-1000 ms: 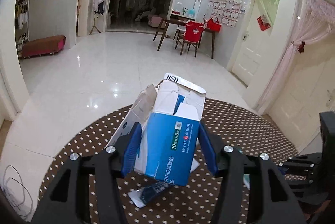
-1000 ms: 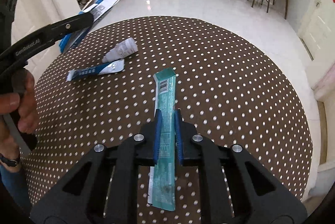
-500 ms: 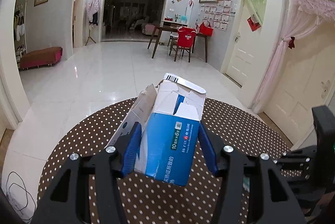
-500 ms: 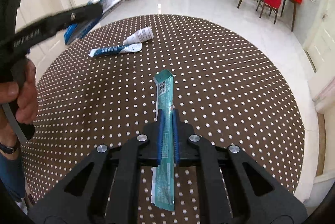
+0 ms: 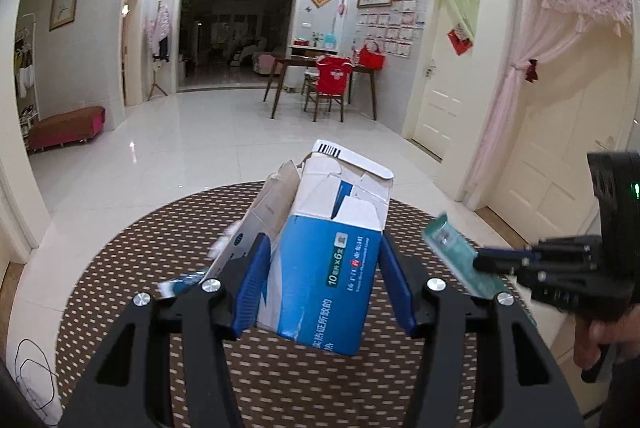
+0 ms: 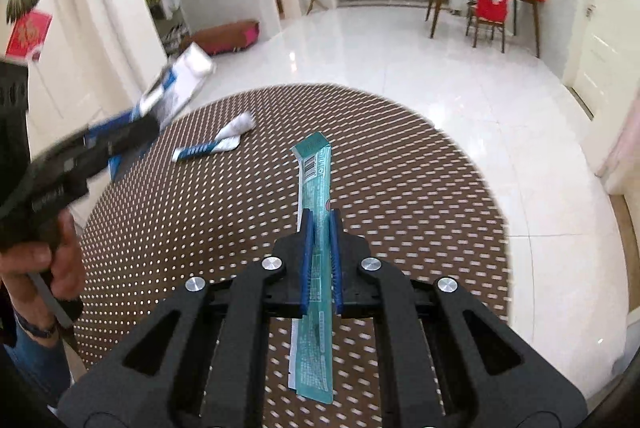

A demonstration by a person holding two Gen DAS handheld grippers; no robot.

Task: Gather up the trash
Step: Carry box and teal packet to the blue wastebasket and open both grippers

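Note:
My left gripper (image 5: 326,282) is shut on a torn blue and white cardboard box (image 5: 328,260) and holds it above the round brown dotted table (image 5: 120,268). The box also shows blurred at the left of the right wrist view (image 6: 176,84). My right gripper (image 6: 320,260) is shut on a flat teal wrapper (image 6: 316,268), held above the table; it also shows in the left wrist view (image 5: 460,256). A blue and white tube (image 6: 208,150) and a white bottle (image 6: 240,124) lie on the table (image 6: 400,188) at its far left.
The table stands on a glossy white tiled floor (image 5: 200,148). A dining table with red chairs (image 5: 332,84) is far back. A red bench (image 5: 64,128) sits at the left wall. White doors (image 5: 540,168) are at the right.
Both grippers have risen and tilted up with their loads. The table looks farther below. The right gripper with the teal wrapper has come into the left wrist view.

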